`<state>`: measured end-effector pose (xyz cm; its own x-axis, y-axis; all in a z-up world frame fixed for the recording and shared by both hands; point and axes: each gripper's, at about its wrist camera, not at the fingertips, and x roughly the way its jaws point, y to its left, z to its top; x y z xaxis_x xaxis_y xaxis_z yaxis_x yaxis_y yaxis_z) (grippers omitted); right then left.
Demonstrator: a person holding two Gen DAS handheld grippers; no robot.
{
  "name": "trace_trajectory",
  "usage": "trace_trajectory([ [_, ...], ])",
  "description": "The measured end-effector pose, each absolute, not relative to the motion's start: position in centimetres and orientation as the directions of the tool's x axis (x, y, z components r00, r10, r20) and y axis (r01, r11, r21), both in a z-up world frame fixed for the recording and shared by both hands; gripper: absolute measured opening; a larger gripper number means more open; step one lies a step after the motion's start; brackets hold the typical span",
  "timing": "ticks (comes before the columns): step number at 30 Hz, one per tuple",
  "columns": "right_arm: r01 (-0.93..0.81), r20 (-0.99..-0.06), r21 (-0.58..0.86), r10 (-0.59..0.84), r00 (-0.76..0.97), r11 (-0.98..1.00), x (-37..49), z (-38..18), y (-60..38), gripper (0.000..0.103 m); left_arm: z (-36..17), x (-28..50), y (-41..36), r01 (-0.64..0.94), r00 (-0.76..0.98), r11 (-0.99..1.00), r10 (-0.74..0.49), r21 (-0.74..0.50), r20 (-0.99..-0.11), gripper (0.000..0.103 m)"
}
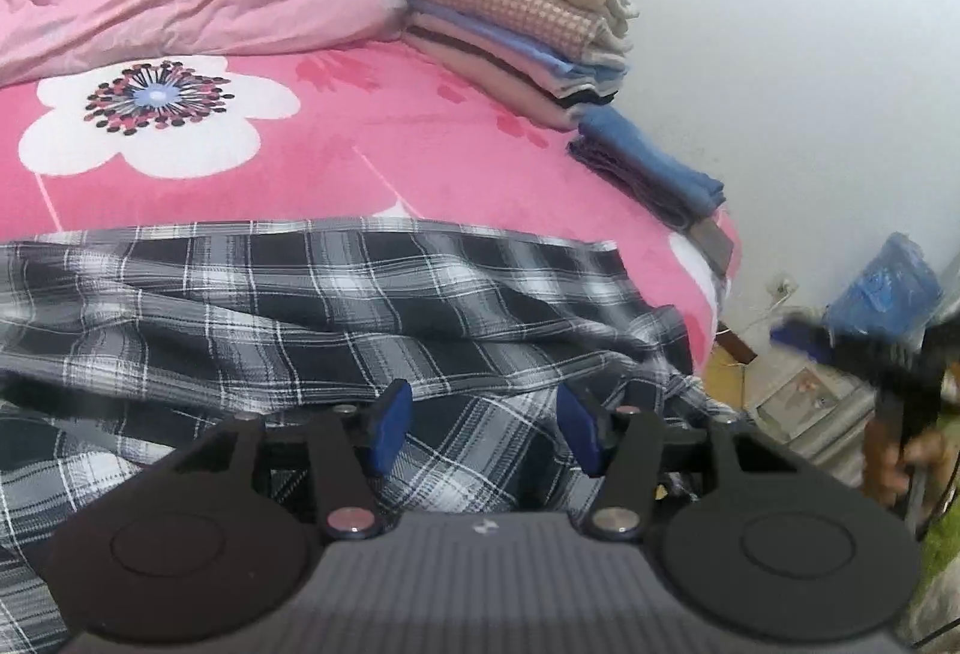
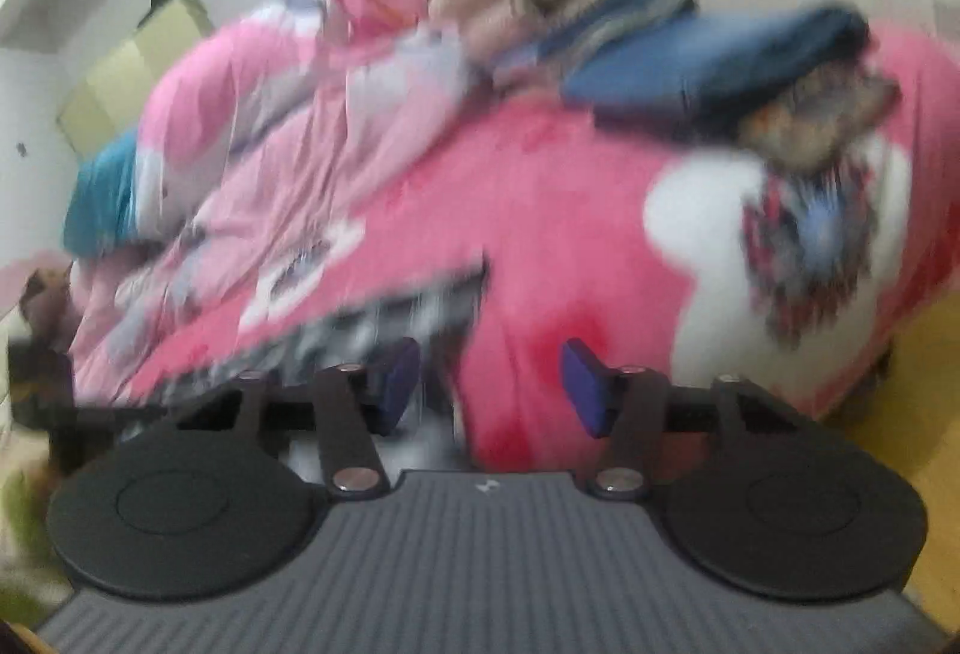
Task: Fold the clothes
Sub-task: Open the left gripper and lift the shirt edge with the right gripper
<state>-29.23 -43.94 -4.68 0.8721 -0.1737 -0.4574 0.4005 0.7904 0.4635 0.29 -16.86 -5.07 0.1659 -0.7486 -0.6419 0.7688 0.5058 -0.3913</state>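
Blue pads of my left claw stand apart above the plaid shirt, gripping nothing. My right claw also gapes empty over the pink blanket; through the blur, the shirt's edge seems to lie at ten o'clock. Folded clothes are stacked at one o'clock, with a blue towel beside.

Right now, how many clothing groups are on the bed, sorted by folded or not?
Unfolded: 1, the plaid shirt.
Folded tall stack: 1, the mixed stack by the wall.
Folded low pile: 1, the blue pile next to it.
Total: 3.
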Motion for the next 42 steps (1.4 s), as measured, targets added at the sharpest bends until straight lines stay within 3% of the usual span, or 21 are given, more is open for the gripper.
trace_trajectory([
  [1,0.405,-0.454,0.444,-0.189,0.871,0.799,-28.1,-4.3,-44.2,0.057,-5.1,0.3,-16.9,0.770,0.170,0.510,-0.744,-0.385,-0.646,0.055],
  [4,0.418,-0.569,0.336,-0.172,0.804,0.844,-21.4,-4.9,-44.6,0.078,-5.2,0.1,-16.9,0.769,0.180,0.519,-0.737,-0.373,-0.652,0.055],
  [7,0.460,-0.699,0.302,-0.133,0.702,0.835,-14.4,-7.0,-45.7,0.084,-5.3,-0.1,-16.7,0.771,0.188,0.520,-0.738,-0.368,-0.648,0.055],
  [10,0.398,-0.707,0.290,-0.086,0.702,0.870,-10.6,-6.9,-44.0,0.088,-5.4,-0.2,-16.5,0.779,0.201,0.520,-0.737,-0.351,-0.646,0.055],
  [13,0.199,-0.715,0.236,0.032,0.698,0.951,-7.1,-6.6,-39.6,0.087,-5.7,-0.1,-16.3,0.782,0.210,0.521,-0.736,-0.341,-0.643,0.056],
  [15,0.116,-0.737,0.080,-0.020,0.676,0.990,-5.5,-6.8,-36.5,0.075,-5.9,0.0,-16.2,0.780,0.210,0.522,-0.738,-0.345,-0.641,0.056],
  [16,0.079,-0.732,0.034,-0.029,0.681,0.996,-5.0,-6.7,-35.7,0.055,-6.0,0.0,-16.1,0.781,0.210,0.520,-0.741,-0.347,-0.637,0.056],
  [17,0.043,-0.727,-0.008,-0.035,0.685,0.999,-4.5,-6.6,-34.8,0.027,-6.0,0.0,-15.9,0.783,0.211,0.516,-0.746,-0.348,-0.632,0.056],
  [18,0.024,-0.730,-0.011,-0.024,0.683,1.000,-3.9,-6.0,-34.8,0.012,-6.0,0.0,-15.7,0.785,0.212,0.512,-0.750,-0.348,-0.626,0.056],
  [20,0.009,-0.720,-0.028,-0.026,0.693,1.000,-2.6,-4.4,-35.6,0.007,-5.9,0.1,-15.3,0.789,0.213,0.502,-0.764,-0.354,-0.610,0.057],
  [28,0.029,-0.603,-0.129,-0.102,0.791,0.991,8.3,1.8,-40.4,0.006,-5.9,0.4,-14.2,0.786,0.210,0.481,-0.799,-0.388,-0.564,0.059],
  [33,0.052,-0.517,-0.156,-0.126,0.847,0.986,18.1,3.2,-41.4,0.006,-6.2,0.7,-14.2,0.768,0.234,0.518,-0.774,-0.376,-0.589,0.060],
  [36,0.079,-0.523,-0.140,-0.142,0.840,0.987,23.1,1.7,-41.7,0.009,-6.5,1.0,-14.2,0.755,0.246,0.542,-0.756,-0.370,-0.606,0.060],
  [40,0.133,-0.607,-0.183,-0.218,0.764,0.974,25.1,-1.3,-42.4,0.032,-6.6,1.1,-14.0,0.750,0.252,0.550,-0.752,-0.369,-0.609,0.063],
  [42,0.132,-0.592,-0.160,-0.202,0.780,0.978,21.7,-0.6,-43.7,0.043,-6.6,1.0,-13.7,0.752,0.246,0.540,-0.762,-0.378,-0.599,0.068],
])
